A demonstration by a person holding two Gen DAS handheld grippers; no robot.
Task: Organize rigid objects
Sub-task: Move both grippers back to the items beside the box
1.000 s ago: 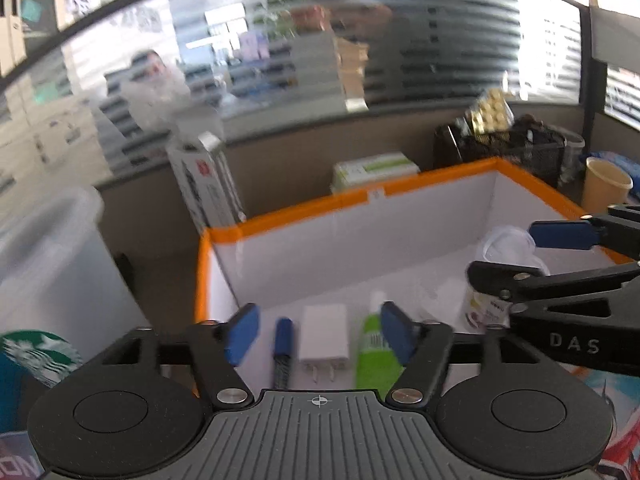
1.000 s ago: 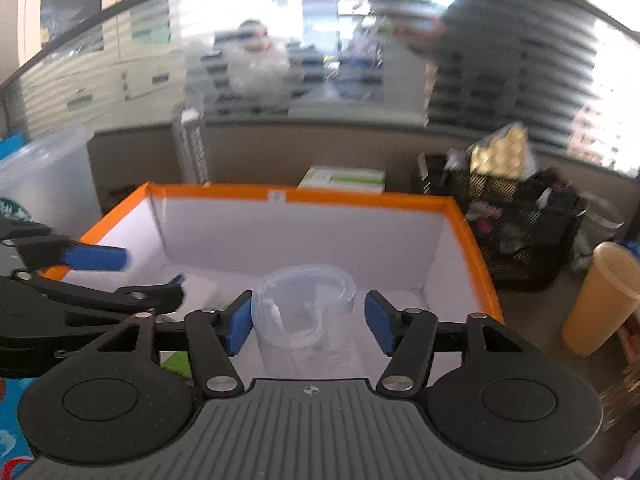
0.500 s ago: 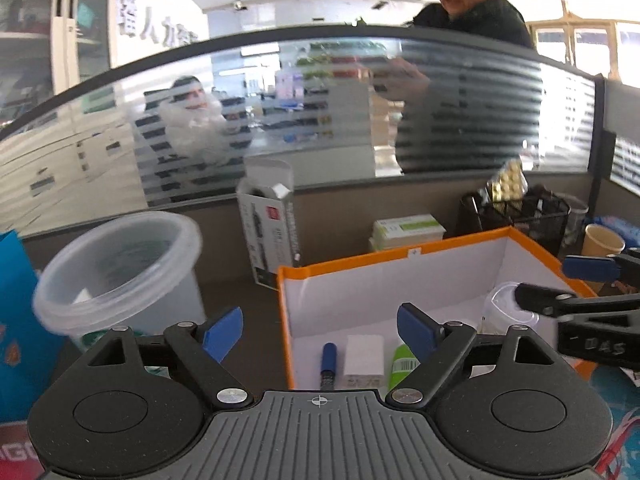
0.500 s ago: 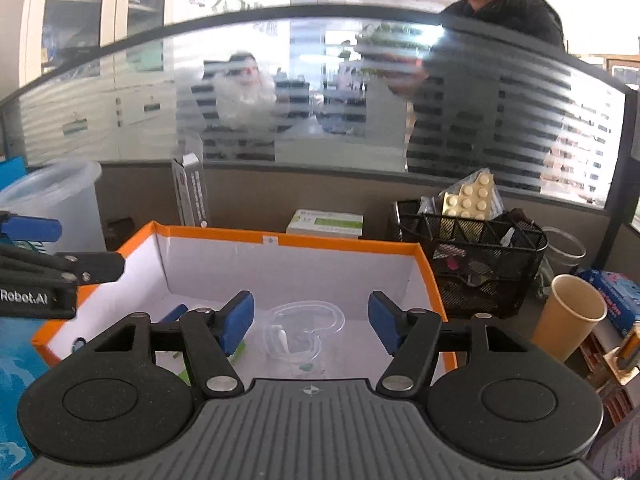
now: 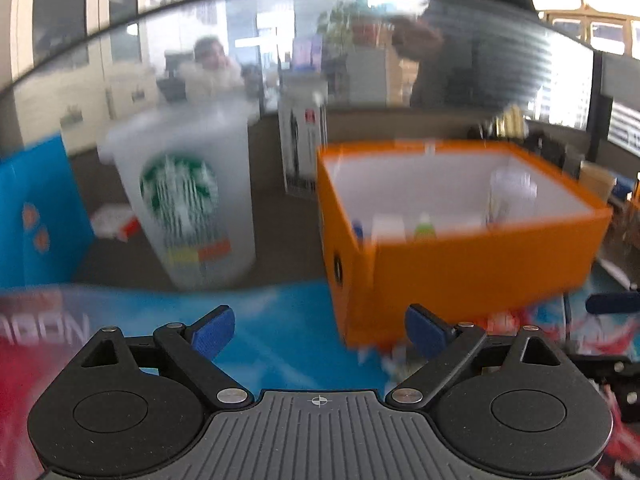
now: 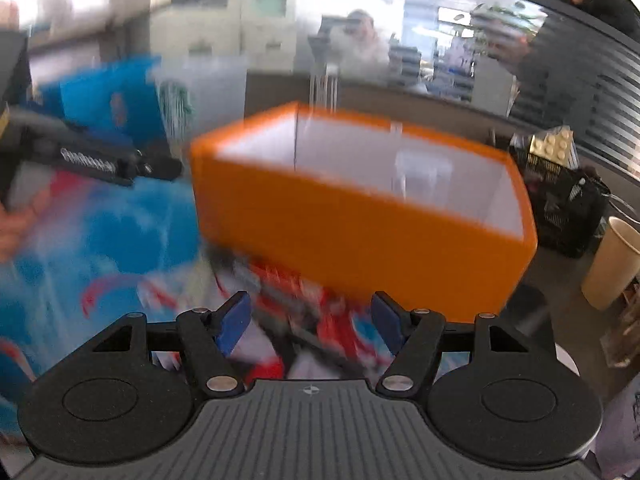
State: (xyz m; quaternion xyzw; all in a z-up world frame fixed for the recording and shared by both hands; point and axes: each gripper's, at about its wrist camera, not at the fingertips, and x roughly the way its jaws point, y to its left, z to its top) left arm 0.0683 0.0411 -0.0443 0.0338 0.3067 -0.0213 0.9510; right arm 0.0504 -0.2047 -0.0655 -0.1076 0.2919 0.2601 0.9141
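Observation:
An orange box (image 5: 472, 268) with white inner walls stands on the colourful mat; it also shows in the right wrist view (image 6: 360, 224). Inside it are a clear plastic cup (image 5: 510, 196), a green bottle (image 5: 425, 229), a white charger (image 5: 387, 227) and a blue pen (image 5: 357, 229). The cup shows blurred in the right wrist view (image 6: 420, 176). My left gripper (image 5: 320, 330) is open and empty, low in front of the box's left corner. My right gripper (image 6: 310, 320) is open and empty, in front of the box's near wall. Both views are motion-blurred.
A frosted Starbucks cup (image 5: 188, 200) stands left of the box, with a blue bag (image 5: 36, 216) beside it. A black wire basket (image 6: 568, 204) and a paper cup (image 6: 612, 264) are to the right. A glass partition runs behind.
Both grippers have pulled back and down from above the box, which now shows from outside. The clear cup stays in the box. Both stay open.

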